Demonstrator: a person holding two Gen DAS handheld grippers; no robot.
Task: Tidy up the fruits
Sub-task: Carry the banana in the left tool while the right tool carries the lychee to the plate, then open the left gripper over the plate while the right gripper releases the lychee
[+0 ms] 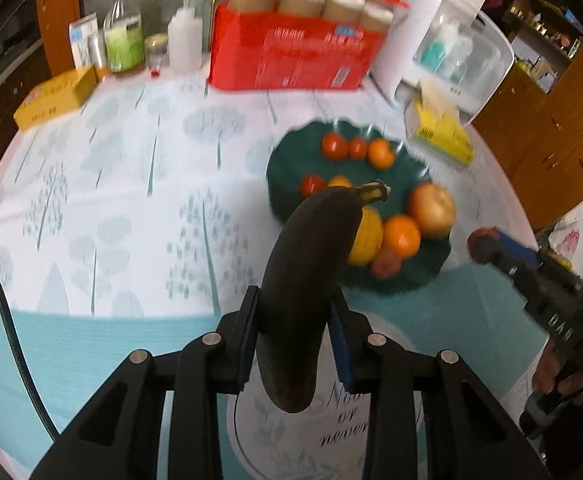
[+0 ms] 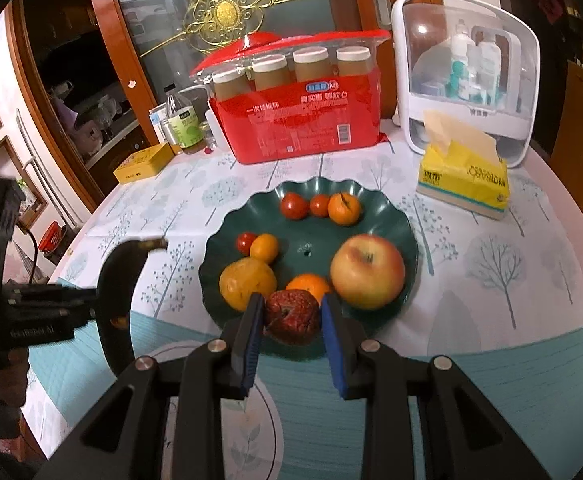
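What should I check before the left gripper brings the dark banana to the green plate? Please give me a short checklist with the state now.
1. Banana clamped between the left gripper pads: ok.
2. Banana lifted clear of the tablecloth: ok.
3. Free space on the green plate: ok, its middle is bare.
4. Right gripper away from the plate: not ok, it hangs at the near rim around the wrinkled red fruit.
5. Right gripper gripping that fruit: cannot tell.
6. Apple steady: ok.
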